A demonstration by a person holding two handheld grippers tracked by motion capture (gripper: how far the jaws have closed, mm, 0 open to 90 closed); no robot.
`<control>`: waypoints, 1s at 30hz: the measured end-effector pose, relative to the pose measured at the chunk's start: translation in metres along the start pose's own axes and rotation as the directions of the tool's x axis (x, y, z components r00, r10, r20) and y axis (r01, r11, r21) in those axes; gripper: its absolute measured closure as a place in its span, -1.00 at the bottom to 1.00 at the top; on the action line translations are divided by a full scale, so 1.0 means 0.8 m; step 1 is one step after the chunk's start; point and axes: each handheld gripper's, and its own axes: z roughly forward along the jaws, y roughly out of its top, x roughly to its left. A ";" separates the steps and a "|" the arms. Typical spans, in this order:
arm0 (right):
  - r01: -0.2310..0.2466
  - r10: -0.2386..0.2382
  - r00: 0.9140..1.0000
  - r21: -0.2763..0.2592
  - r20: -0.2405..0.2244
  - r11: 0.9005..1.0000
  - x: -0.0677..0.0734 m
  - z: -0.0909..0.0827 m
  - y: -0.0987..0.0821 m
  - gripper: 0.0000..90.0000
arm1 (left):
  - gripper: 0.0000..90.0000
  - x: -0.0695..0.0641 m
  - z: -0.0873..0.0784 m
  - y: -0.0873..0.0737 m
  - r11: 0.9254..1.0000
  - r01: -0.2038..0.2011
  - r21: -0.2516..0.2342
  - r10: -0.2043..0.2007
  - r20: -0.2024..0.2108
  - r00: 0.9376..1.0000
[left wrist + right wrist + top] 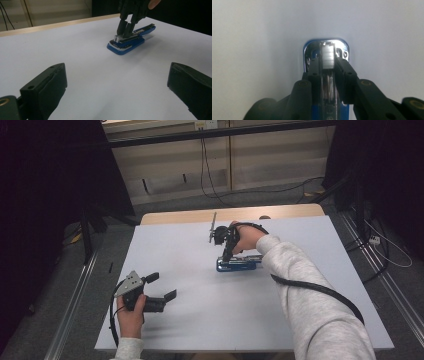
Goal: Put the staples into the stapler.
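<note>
Your right gripper (227,254) comes down near-vertical on the blue stapler (239,264), which lies flat a little past the middle of the white table (310,285). In the right gripper view the jaws are pinched on the metal staple channel (328,58) near the stapler's front end, one jaw on each side. The risk, as I judge it: that is a narrow, smooth metal part, and a lift from so near one end would let the longer rear hang and pivot out of the pinch; if the channel is hinged, it may swing up while the base stays down. Your left gripper (162,296) rests low near the table's front-left, jaws spread wide and holding nothing. Room is generous: bare tabletop lies all around the stapler and between the two grippers. The far wooden edge (200,215) sits beyond your right hand (247,237), the left edge beside your left hand (131,312).
</note>
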 end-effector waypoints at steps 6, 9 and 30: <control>-0.032 0.033 0.999 -0.048 0.020 0.998 0.002 -0.007 -0.005 0.35 | -0.95 0.000 0.001 0.000 1.000 0.011 -0.010 -0.011 0.005 1.000; -0.059 0.062 0.998 -0.075 0.031 0.995 0.001 -0.012 -0.012 0.22 | -0.95 0.000 0.002 0.000 1.000 0.011 0.000 -0.011 0.015 1.000; -0.256 0.278 0.959 -0.264 0.048 0.930 0.013 -0.038 -0.084 -0.51 | -0.95 0.002 0.024 0.002 0.997 0.071 -0.007 -0.071 0.054 0.996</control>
